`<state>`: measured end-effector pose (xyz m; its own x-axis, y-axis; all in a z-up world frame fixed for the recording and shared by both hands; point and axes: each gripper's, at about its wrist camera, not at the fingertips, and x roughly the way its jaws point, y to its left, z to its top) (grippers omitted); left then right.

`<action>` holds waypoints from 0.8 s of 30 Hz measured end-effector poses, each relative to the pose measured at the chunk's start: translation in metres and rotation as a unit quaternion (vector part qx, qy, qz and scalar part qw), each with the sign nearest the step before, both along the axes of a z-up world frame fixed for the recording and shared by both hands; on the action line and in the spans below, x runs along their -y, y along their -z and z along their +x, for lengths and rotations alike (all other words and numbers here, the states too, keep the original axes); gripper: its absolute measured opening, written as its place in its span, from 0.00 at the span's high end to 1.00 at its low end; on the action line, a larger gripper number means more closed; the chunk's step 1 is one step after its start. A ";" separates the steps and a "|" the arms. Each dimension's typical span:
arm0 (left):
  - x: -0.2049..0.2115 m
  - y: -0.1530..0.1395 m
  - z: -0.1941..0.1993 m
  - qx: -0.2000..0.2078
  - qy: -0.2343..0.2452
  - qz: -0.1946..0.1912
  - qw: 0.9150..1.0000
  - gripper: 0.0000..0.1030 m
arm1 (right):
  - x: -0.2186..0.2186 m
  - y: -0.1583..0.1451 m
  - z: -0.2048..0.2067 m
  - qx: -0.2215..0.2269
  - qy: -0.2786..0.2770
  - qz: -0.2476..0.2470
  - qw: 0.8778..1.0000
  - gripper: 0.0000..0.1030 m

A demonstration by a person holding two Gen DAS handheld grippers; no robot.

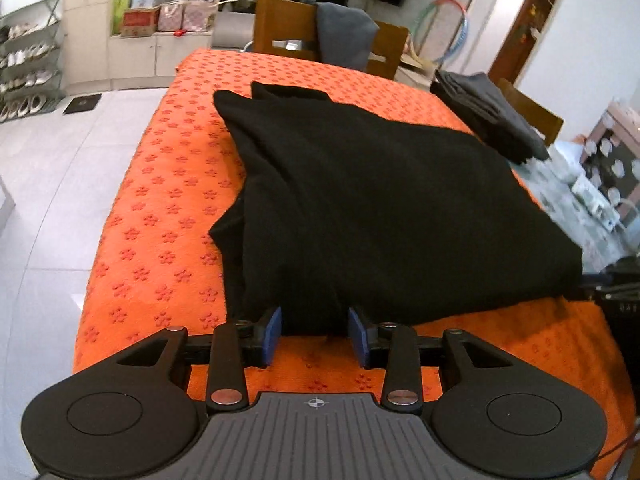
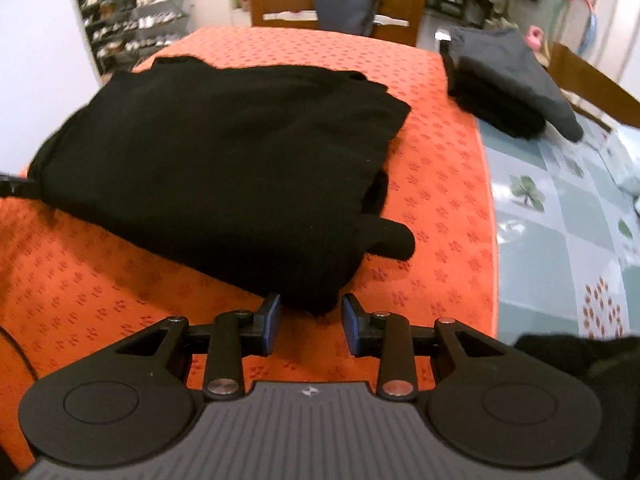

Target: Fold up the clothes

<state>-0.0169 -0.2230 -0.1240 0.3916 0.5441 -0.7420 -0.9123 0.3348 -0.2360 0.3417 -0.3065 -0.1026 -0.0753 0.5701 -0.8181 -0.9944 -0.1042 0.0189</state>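
Observation:
A black garment (image 1: 380, 200) lies folded into a thick rectangle on the orange flowered cloth (image 1: 160, 240) that covers the table. My left gripper (image 1: 315, 330) is at its near left edge. The blue pads (image 1: 273, 330) stand apart on either side of the fabric edge and do not pinch it. In the right wrist view the same garment (image 2: 224, 152) has a sleeve end (image 2: 392, 240) poking out at the right. My right gripper (image 2: 311, 324) is open at the near right corner, with the corner tip between the pads and a gap showing.
A stack of folded dark clothes (image 2: 508, 80) sits at the far right of the table. Wooden chairs (image 1: 280, 28) stand behind, one draped with a grey garment (image 2: 344, 0). A pale leaf-patterned tablecloth (image 2: 560, 220) shows right of the orange cloth (image 2: 440, 200).

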 end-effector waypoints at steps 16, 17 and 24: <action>0.005 -0.059 -0.034 -0.006 0.099 0.088 0.991 0.98 | -0.017 -0.053 0.024 -0.024 0.009 0.043 0.999 0.93; 0.004 -0.062 -0.039 -0.016 0.101 0.094 0.990 0.98 | -0.019 -0.057 0.025 -0.022 0.009 0.044 0.999 0.93; -0.002 -0.047 -0.084 -0.005 0.035 0.045 0.998 0.98 | -0.029 -0.038 0.025 -0.018 0.020 0.004 1.000 0.93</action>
